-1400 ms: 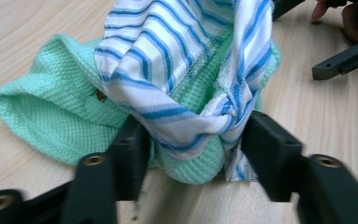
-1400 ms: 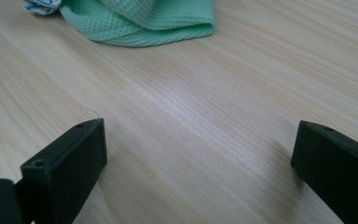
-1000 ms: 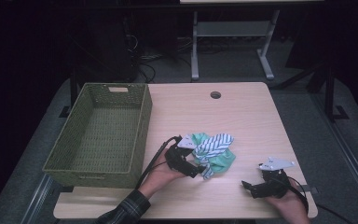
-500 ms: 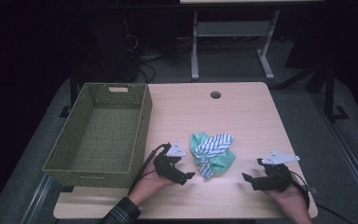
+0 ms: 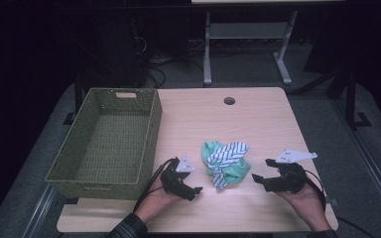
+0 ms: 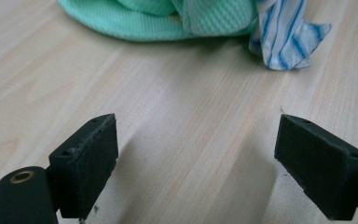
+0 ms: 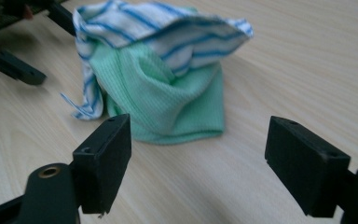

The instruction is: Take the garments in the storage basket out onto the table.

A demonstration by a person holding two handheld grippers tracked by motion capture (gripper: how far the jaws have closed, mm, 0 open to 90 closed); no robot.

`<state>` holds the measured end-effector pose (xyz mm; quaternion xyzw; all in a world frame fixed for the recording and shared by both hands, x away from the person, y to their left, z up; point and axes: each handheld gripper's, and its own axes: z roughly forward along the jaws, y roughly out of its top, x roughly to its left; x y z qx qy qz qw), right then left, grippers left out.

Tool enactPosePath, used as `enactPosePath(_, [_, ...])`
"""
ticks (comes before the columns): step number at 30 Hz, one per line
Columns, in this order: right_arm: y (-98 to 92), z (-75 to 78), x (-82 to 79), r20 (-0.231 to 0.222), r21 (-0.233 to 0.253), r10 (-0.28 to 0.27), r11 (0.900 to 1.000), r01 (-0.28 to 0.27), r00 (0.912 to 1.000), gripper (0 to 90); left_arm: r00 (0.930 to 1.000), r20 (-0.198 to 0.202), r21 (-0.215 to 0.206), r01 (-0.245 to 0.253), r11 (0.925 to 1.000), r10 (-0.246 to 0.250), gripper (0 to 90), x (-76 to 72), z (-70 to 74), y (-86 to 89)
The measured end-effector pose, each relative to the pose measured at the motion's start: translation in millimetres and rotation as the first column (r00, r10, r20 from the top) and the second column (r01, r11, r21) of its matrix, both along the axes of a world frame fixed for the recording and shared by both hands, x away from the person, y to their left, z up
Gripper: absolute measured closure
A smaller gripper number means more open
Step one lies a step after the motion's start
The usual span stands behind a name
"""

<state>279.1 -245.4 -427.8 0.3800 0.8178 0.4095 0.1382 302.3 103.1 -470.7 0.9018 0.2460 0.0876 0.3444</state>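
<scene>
High view: both open grippers flank the crumpled cloths (image 5: 225, 162).

1. Green cloth (image 5: 230, 170): mint green with a fine waffle weave, plain; clearest in the left tool view (image 6: 135, 21) and the right tool view (image 7: 168, 100).
2. Striped cloth (image 5: 228, 153): white with blue stripes, thick and thin mixed; lies at 12 o'clock on the green cloth, one tail hanging at 7 o'clock.
3. Basket (image 5: 149, 144): olive green woven mesh, same colour all over; at 9 o'clock from the cloths.
4. Desk (image 5: 258, 124): pale wood grain, light beige; one dark round hole (image 5: 229, 101) at 12 o'clock.
5. Left tool (image 5: 192, 190): black, with a pale grey plate on top.
6. Right tool (image 5: 258, 179): black, matt pads, grey plate; a brass-coloured ring near its jaw base in its own view.
7. Floor (image 5: 327, 104): dark grey.
</scene>
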Motion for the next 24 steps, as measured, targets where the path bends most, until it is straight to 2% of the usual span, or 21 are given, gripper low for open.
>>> enactPosePath(4, [5.5,11.9,3.8,0.018,0.012,0.028,1.0,-0.029,0.9994,24.1,0.9997,0.021,-0.017,-0.009,0.9998,0.01,12.4,-1.1,-3.1,0.9])
enactPosePath(7, [9.6,20.4,7.2,0.03,0.029,0.052,0.998,-0.053,0.9982,25.8,0.9988,0.045,-0.061,-0.015,0.998,0.018,12.4,-2.6,-7.3,3.0])
enactPosePath(16, [31.1,42.1,19.1,0.063,0.073,0.135,0.987,-0.14,0.9887,29.2,0.9987,0.045,-0.07,-0.019,0.9973,0.022,12.5,-2.8,-7.8,2.9])
enactPosePath(24, [54.0,47.1,28.6,0.074,0.084,0.203,0.974,-0.209,0.9764,38.1,0.9989,0.043,-0.068,-0.018,0.9975,0.021,12.4,-2.7,-7.6,3.0])
